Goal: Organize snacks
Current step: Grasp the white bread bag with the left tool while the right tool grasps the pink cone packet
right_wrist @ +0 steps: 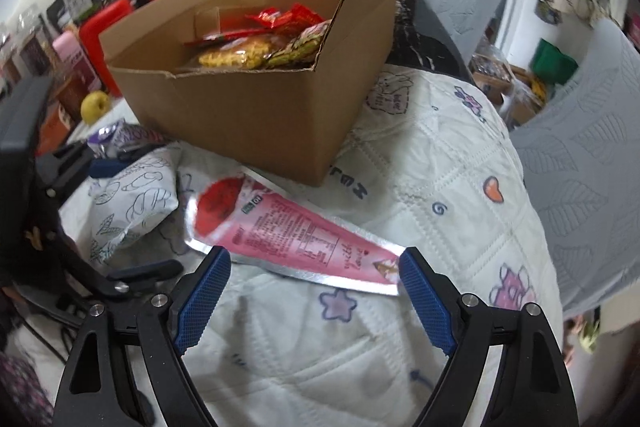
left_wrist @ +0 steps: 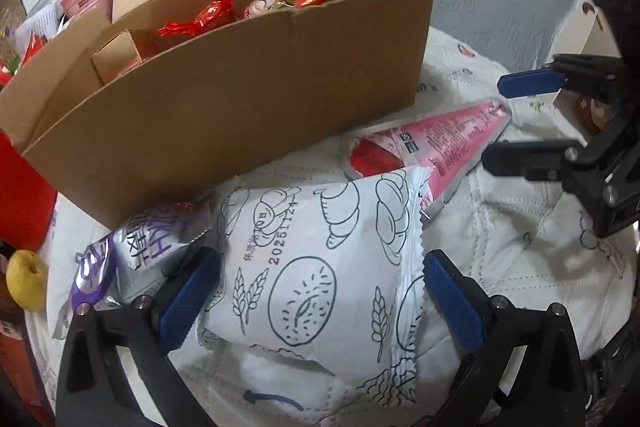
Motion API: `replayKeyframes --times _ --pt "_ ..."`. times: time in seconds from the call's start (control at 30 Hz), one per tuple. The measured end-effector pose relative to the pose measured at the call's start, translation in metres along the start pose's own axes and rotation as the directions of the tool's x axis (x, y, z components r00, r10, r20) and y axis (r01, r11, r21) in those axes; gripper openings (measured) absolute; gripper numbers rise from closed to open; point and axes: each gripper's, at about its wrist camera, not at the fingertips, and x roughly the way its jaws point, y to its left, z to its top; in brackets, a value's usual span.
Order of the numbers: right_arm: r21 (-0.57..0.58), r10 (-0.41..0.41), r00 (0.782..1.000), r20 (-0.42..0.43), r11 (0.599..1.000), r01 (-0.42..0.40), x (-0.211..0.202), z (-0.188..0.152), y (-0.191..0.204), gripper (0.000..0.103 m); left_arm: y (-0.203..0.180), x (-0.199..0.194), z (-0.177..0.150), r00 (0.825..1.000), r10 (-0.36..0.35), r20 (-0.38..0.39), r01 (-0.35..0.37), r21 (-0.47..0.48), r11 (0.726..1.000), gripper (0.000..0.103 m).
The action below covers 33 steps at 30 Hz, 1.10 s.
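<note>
Snacks: white bread packet (left_wrist: 316,267) and pink cone packet (right_wrist: 296,239) laid on quilted cloth (right_wrist: 440,163) just beside cardboard box (left_wrist: 224,115), part-filled.

Left gripper (left_wrist: 320,291) spread, bracketing bread packet, positioned for pinch. Right gripper (right_wrist: 316,295) spread near cone packet, nothing held.

White bread packet (left_wrist: 320,267) stamped "20251124", purple pouch (left_wrist: 148,247) lettering unreadable
</note>
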Motion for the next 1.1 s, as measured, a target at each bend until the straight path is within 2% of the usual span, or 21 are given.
replayKeyframes --times 0.2,0.33,0.43,0.6,0.63,0.73,0.8,0.87,1.0,1.1 --pt "-0.073 0.078 0.996 -0.044 0.994 -0.081 0.016 0.007 -0.004 0.097 0.020 -0.005 -0.001 0.997 -0.067 0.038 0.071 -0.094 0.993 0.102" --pt "-0.147 0.071 0.995 -0.075 0.986 -0.081 0.028 0.010 -0.001 0.097 0.024 -0.005 0.004 0.999 -0.031 0.043 0.035 -0.114 0.993 0.086" --pt "-0.193 0.067 0.993 -0.098 0.978 -0.085 0.036 0.010 0.004 0.098 0.024 -0.005 0.006 0.998 -0.036 0.044 0.041 -0.123 0.992 0.077" --pt "-0.214 0.053 0.996 -0.078 0.974 -0.068 0.039 0.007 0.008 0.098 0.021 -0.009 0.007 0.999 -0.006 0.049 0.012 -0.112 0.994 0.065" --pt "-0.213 0.047 0.996 -0.073 0.975 -0.061 0.040 0.007 0.009 0.096 0.022 -0.010 0.006 0.999 -0.003 0.049 0.008 -0.112 0.994 0.064" --pt "-0.211 0.056 0.996 -0.066 0.975 -0.069 0.033 0.003 0.009 0.079 0.021 -0.014 0.004 0.999 0.002 0.042 0.003 -0.119 0.993 0.062" --pt "-0.202 0.074 0.995 -0.069 0.976 -0.086 0.027 0.001 0.008 0.055 0.020 -0.017 0.004 0.999 0.003 0.039 0.001 -0.122 0.993 0.062" --pt "-0.195 0.071 0.995 -0.072 0.977 -0.084 0.023 -0.003 0.009 0.047 0.018 -0.020 0.003 0.999 0.006 0.039 -0.001 -0.123 0.992 0.061" --pt "-0.180 0.073 0.993 -0.087 0.980 -0.088 0.016 -0.010 0.014 0.039 0.014 -0.032 0.000 0.999 0.007 0.044 -0.002 -0.123 0.992 0.059" --pt "-0.150 0.068 0.994 -0.083 0.985 -0.080 0.012 -0.008 0.012 0.037 0.011 -0.040 -0.001 0.998 0.016 0.053 -0.009 -0.123 0.992 0.058"
